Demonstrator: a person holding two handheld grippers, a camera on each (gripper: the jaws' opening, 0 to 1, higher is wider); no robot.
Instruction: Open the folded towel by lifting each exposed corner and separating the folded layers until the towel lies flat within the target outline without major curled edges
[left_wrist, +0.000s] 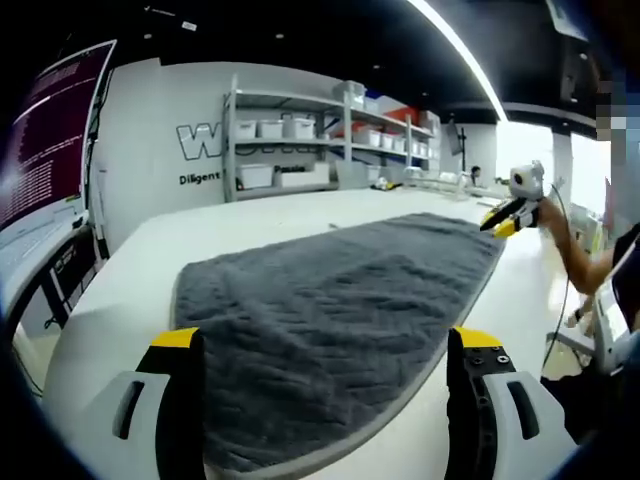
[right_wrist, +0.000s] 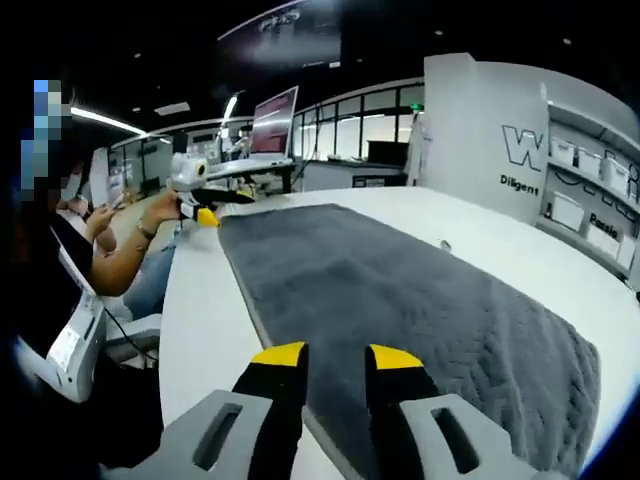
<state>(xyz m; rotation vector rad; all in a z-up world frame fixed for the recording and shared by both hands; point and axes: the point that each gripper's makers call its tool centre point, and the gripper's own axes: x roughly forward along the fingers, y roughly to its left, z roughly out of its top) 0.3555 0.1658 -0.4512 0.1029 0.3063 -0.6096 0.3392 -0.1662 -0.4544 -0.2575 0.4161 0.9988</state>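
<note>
Grey quilted towel lies spread along your white counter, so your left gripper gapes wide, empty, at its near edge while right fingers, nearly closed, pinch the six-o'clock hem.

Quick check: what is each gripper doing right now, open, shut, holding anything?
Left gripper: open, over the towel, holding nothing.
Right gripper: narrow gap over the towel's edge; grip cannot be told.

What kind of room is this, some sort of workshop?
Probably a lab or workshop office: metal shelving stacked with white storage bins, large monitors showing text, and a big white table where a grey towel lies spread.
</note>
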